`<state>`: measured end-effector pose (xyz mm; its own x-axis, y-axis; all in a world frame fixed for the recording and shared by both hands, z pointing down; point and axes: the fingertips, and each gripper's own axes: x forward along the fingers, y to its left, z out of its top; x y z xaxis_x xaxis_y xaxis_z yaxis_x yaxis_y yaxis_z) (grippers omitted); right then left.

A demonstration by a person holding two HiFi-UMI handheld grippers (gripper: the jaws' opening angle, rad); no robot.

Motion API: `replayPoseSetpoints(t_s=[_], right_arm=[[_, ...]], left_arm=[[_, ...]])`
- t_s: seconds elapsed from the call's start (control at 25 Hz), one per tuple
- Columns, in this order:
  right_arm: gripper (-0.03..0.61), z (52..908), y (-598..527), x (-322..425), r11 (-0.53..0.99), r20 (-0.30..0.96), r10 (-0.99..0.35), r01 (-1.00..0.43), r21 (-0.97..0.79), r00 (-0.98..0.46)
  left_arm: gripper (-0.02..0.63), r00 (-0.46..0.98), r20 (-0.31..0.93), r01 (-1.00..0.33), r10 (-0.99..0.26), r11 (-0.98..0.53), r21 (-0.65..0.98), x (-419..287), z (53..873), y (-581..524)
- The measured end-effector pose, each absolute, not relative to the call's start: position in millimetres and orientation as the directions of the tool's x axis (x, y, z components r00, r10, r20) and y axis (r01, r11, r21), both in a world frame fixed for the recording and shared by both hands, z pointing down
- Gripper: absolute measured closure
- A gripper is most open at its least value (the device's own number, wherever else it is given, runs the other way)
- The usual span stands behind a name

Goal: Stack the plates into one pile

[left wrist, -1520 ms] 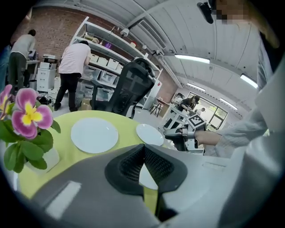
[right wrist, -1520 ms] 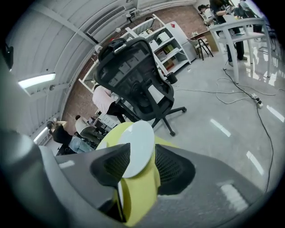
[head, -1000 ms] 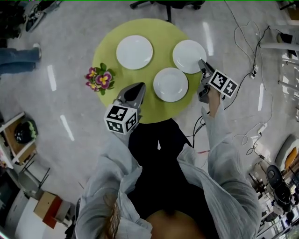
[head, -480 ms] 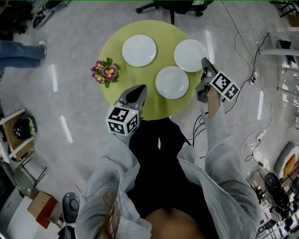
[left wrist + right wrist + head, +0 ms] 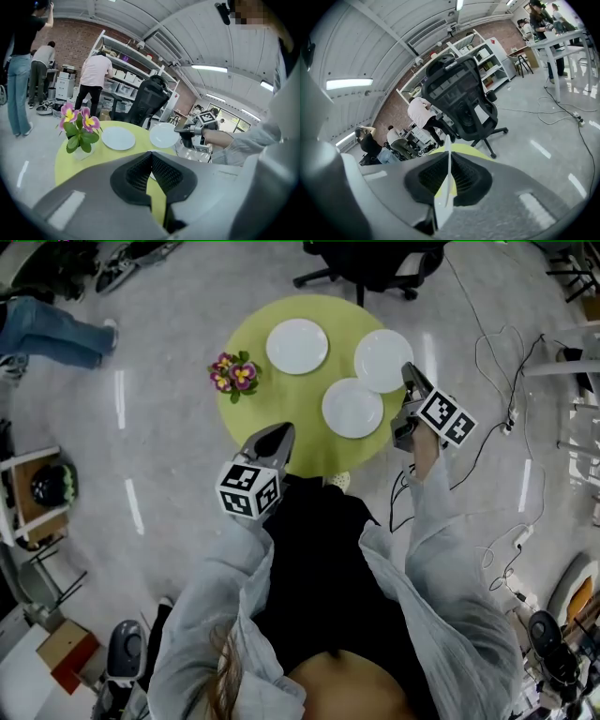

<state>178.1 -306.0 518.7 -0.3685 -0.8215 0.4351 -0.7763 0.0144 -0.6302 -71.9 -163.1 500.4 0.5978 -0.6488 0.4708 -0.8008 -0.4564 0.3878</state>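
Note:
Three white plates are over the round green table (image 5: 272, 399). One plate lies at the far left (image 5: 297, 346), one near the front (image 5: 352, 408). My right gripper (image 5: 410, 377) is shut on the right rim of the third plate (image 5: 383, 360) and holds it a little off the table. In the right gripper view that plate (image 5: 446, 183) shows edge-on between the pads. My left gripper (image 5: 283, 431) hovers at the table's near edge, shut and with nothing in it; its view shows its closed jaws (image 5: 151, 154), the far plate (image 5: 118, 138) and the held plate (image 5: 164, 134).
A small pot of purple and yellow flowers (image 5: 234, 374) stands at the table's left edge. A black office chair (image 5: 375, 261) is behind the table. Cables (image 5: 502, 352) trail over the floor at the right. People stand by shelves (image 5: 93, 75) in the background.
The right gripper has risen with the right plate in its grip, bringing it closer to the front plate. The left gripper has lifted slightly. The table sits higher in the head view.

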Motion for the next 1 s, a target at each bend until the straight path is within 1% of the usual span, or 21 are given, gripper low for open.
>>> replayPoseSetpoints(t_s=[0.16,0.32,0.52,0.76,1.0], right_arm=[[0.563,502.0,-288.1,176.0,0.02,0.412,-0.829,-0.754,-0.656,-0.38],[0.563,502.6,-258.0,176.8,-0.006,0.42,-0.821,-0.73,-0.684,-0.387],[0.563,516.4,-230.6,169.2,-0.039,0.442,-0.803,-0.704,-0.709,-0.4],[0.563,536.7,-208.3,148.1,-0.059,0.472,-0.759,-0.675,-0.736,-0.449],[0.563,555.2,-201.8,130.3,-0.09,0.475,-0.733,-0.622,-0.777,-0.487]], left_arm=[[0.601,0.587,0.451,-0.808,-0.672,-0.457,0.371,-76.6,489.5,-157.7],[0.601,0.585,0.442,-0.81,-0.68,-0.459,0.365,-76.4,482.2,-148.6],[0.601,0.582,0.432,-0.811,-0.689,-0.454,0.369,-79.9,480.4,-142.2],[0.601,0.577,0.438,-0.813,-0.689,-0.438,0.383,-82.0,486.1,-134.2],[0.601,0.573,0.453,-0.816,-0.683,-0.419,0.399,-90.4,494.3,-126.6]])
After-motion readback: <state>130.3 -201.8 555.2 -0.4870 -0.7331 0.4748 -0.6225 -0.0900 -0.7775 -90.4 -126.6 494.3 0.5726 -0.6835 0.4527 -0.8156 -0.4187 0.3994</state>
